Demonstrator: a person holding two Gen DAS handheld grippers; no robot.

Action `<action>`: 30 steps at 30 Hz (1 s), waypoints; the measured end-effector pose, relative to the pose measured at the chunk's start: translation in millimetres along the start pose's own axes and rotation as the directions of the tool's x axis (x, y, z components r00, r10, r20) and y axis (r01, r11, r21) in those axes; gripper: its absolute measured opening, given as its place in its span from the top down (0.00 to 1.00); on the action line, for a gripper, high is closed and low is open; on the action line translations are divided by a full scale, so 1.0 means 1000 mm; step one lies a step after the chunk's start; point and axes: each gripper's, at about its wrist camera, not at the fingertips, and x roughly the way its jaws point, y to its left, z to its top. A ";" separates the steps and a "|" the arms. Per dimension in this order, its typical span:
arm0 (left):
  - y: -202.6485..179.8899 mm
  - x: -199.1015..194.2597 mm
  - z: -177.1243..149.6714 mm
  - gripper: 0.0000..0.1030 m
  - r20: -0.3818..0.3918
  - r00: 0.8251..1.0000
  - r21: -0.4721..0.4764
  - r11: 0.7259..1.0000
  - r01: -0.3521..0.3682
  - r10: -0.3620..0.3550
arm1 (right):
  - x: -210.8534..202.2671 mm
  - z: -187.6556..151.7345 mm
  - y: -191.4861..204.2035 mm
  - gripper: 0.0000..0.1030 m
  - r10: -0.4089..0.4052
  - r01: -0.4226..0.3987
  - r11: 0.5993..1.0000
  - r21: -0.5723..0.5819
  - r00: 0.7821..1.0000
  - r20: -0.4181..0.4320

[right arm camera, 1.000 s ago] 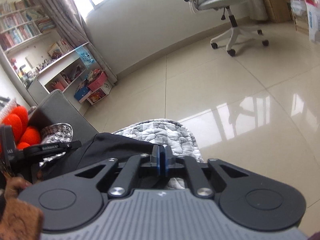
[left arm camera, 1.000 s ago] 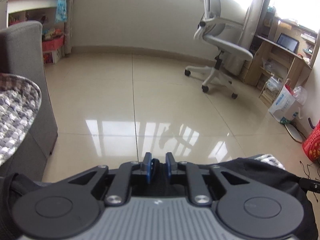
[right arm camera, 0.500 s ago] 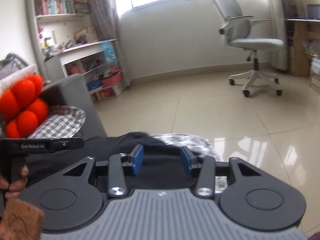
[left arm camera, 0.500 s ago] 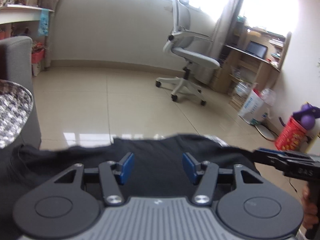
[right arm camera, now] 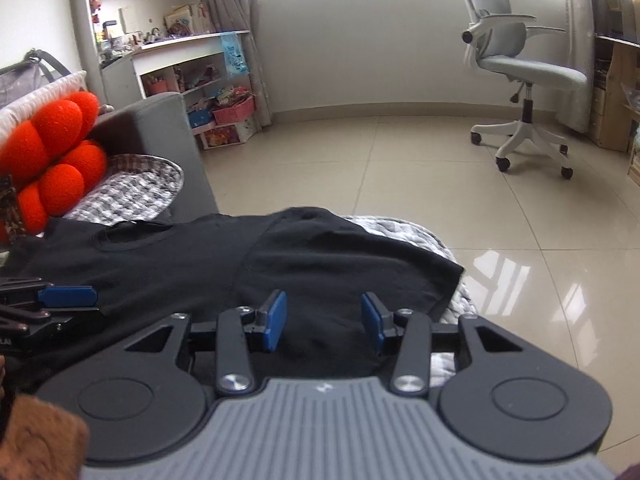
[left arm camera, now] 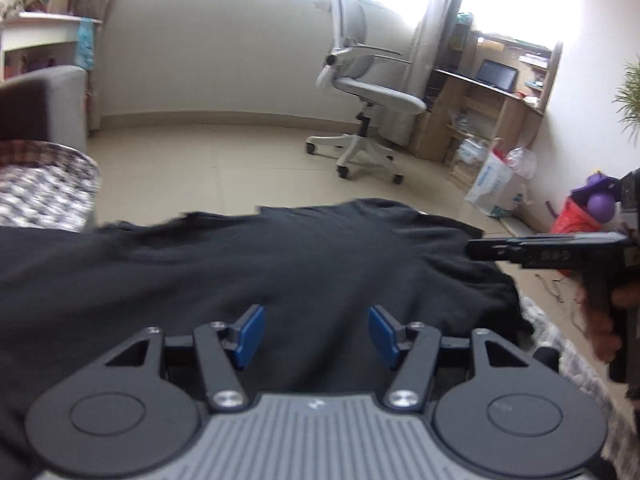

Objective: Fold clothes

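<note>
A black T-shirt (left arm camera: pixel 256 264) lies spread on a grey quilted cover (right arm camera: pixel 404 228), its neck opening (right arm camera: pixel 132 238) toward the sofa. One side panel (right arm camera: pixel 340 260) lies folded over the body. My left gripper (left arm camera: pixel 316 334) hovers over the near part of the shirt. Its jaws are opening, and nothing is pinched between the blue pads (left arm camera: pixel 250 332). My right gripper (right arm camera: pixel 322 322) is open above the folded side, with only flat cloth beneath it. In the left wrist view the right gripper (left arm camera: pixel 480 249) shows at the right edge, in a hand.
A white office chair (right arm camera: pixel 524 76) stands on the shiny tiled floor (right arm camera: pixel 400 152) beyond the shirt. A grey sofa (right arm camera: pixel 160 120) with a red cushion (right arm camera: pixel 48 152) and a checked cushion (right arm camera: pixel 132 188) is on the left. A desk (left arm camera: pixel 492 100), a white bag (left arm camera: pixel 492 184) and a red basket (left arm camera: pixel 576 216) stand on the right.
Both grippers were shut at the shirt's edge a second ago and have since opened. The shirt now lies spread below them, and both views have drawn back and levelled out.
</note>
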 end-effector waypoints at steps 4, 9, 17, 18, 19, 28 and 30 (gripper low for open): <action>0.047 -0.025 0.011 0.43 0.034 0.989 -0.081 0.987 -0.140 0.143 | -0.002 0.017 0.023 0.55 0.048 -0.047 0.998 -0.036 0.999 0.015; 0.118 -0.026 0.020 0.43 -0.022 0.963 -0.212 0.940 -0.267 0.268 | 0.009 0.029 0.050 0.55 0.104 -0.103 0.992 -0.069 0.994 0.014; 0.159 -0.005 0.032 0.49 -0.009 0.890 -0.173 0.876 -0.450 0.455 | 0.040 0.029 0.090 0.55 0.150 -0.156 0.984 -0.086 0.986 -0.067; 0.164 -0.005 0.033 0.48 -0.017 0.871 -0.176 0.856 -0.487 0.492 | 0.042 0.030 0.094 0.55 0.154 -0.160 0.983 -0.090 0.985 -0.075; 0.169 -0.005 0.035 0.47 -0.025 0.849 -0.179 0.833 -0.523 0.527 | 0.044 0.031 0.099 0.55 0.159 -0.167 0.982 -0.094 0.984 -0.080; 0.208 -0.069 0.014 0.45 -0.063 0.808 -0.428 0.716 -0.552 0.585 | 0.051 0.042 0.144 0.55 0.214 -0.222 0.969 -0.104 0.973 -0.089; 0.208 -0.082 0.007 0.45 -0.076 0.806 -0.449 0.702 -0.553 0.587 | 0.048 0.040 0.148 0.55 0.229 -0.237 0.968 -0.080 0.969 -0.094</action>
